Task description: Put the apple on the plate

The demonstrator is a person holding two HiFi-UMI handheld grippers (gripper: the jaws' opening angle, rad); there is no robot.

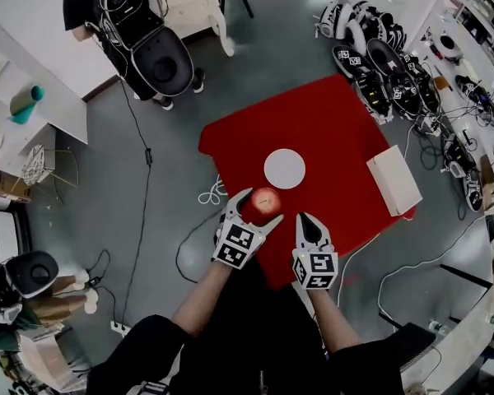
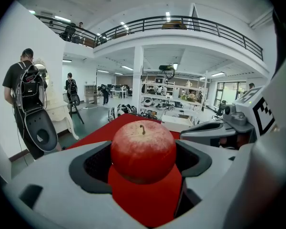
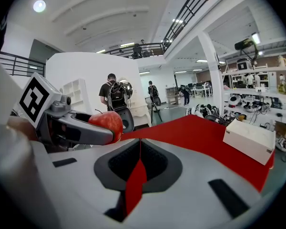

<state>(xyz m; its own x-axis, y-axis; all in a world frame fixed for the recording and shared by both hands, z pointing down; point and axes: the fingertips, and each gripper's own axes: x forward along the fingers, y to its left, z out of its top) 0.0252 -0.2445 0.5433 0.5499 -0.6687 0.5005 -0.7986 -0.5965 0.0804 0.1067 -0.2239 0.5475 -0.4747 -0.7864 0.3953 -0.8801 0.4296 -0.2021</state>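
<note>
Over the near part of the red cloth: the left gripper (image 1: 264, 205) has its jaws set against the two sides of the apple (image 1: 266, 200), which fills the gap between them.
Apple's look: round and red, finely flecked with paler specks, with a lighter yellowish blush on its crown around a short brown stem; the left gripper view shows it (image 2: 143, 150) upright, stem pointing up.
Apple's place: over the red cloth (image 1: 329, 130), near the person's side of it, just short of the plate and apart from it. Whether it rests on the cloth or hangs clear of it cannot be told.
Plate: a plain white disc (image 1: 284, 169) lying flat near the middle of the cloth, bare on top.
Right gripper: beside the left one on its right, jaws pressed almost together with only a thin red strip of cloth showing through the slit (image 3: 139, 147); nothing is between them. From the head view it (image 1: 309, 220) points toward the plate.
Seen from the right gripper: the apple (image 3: 106, 123) peeks out past the left gripper's grey jaw.
White box: on the cloth's right edge (image 1: 393, 179), well apart from apple and plate.
Bystander: a person with a black backpack (image 1: 132, 23) stands on the grey floor beyond the cloth's far-left corner.
</note>
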